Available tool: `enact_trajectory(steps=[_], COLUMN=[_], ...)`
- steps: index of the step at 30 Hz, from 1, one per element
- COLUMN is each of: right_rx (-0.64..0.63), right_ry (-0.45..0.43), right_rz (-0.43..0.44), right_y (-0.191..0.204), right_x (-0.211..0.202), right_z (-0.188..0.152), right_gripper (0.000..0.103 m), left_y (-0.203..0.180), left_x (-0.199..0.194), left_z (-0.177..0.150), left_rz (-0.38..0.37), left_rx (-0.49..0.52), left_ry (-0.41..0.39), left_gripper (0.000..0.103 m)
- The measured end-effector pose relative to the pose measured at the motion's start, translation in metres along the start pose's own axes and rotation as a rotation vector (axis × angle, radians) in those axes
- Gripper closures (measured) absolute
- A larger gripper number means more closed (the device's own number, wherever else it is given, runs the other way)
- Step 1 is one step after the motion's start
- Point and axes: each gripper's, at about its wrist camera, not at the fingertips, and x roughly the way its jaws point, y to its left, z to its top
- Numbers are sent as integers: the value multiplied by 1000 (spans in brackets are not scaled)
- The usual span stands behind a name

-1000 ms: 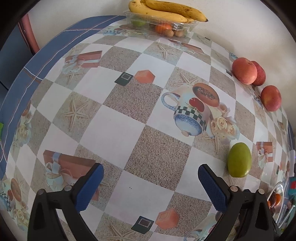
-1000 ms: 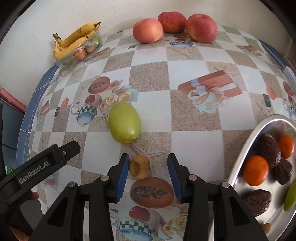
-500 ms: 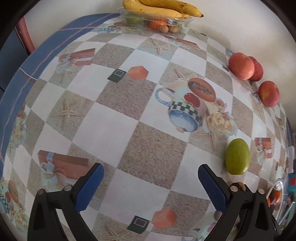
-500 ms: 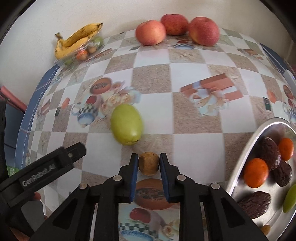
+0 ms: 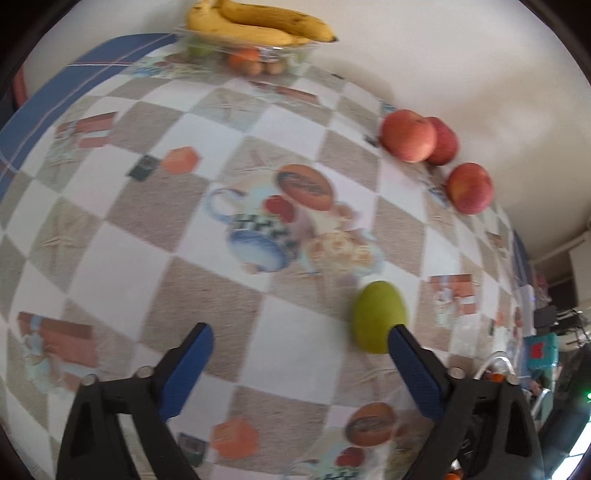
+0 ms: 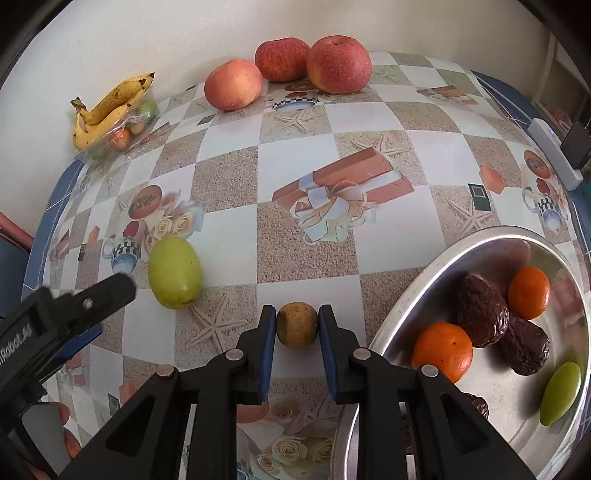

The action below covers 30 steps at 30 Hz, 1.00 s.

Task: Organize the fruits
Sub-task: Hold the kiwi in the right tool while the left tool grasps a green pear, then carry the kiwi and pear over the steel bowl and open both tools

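Note:
My right gripper is shut on a small round brown fruit, held just left of the silver tray. The tray holds oranges, dark wrinkled fruits and a small green fruit. A green mango lies on the cloth to the left. My left gripper is open, its right finger just in front of the green mango. Three red apples sit by the far wall, also seen as apples from the left wrist.
A clear plastic box with bananas on top stands at the far left corner; the same bananas show in the left wrist view. A white power strip lies at the right table edge. A hand holds the left gripper.
My right gripper shut on the small brown fruit and carried it up and right toward the tray. My left gripper shifted right, closer to the green mango.

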Motion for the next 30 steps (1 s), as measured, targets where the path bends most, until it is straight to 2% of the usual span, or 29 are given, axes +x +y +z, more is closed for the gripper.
enact_trajectory(steps=[5, 13, 16, 19, 30], right_rx=[-3, 4, 14, 17, -1], right_ry=[2, 14, 18, 8, -14], right_rz=[5, 26, 46, 61, 44], right_y=[2, 4, 3, 4, 8], right_x=[1, 5, 4, -2, -30], right_z=[0, 2, 1, 1, -12], right_gripper=[79, 79, 79, 79, 79], left_y=[-21, -41, -45, -39, -26], left_x=[11, 27, 27, 26, -3], left_z=[5, 1, -1, -3, -15], left_rz=[-73, -98, -84, -85, -89], left_rx=[14, 50, 69, 46, 12], left_ry=[14, 45, 52, 66, 67], left_gripper=[27, 61, 61, 61, 61])
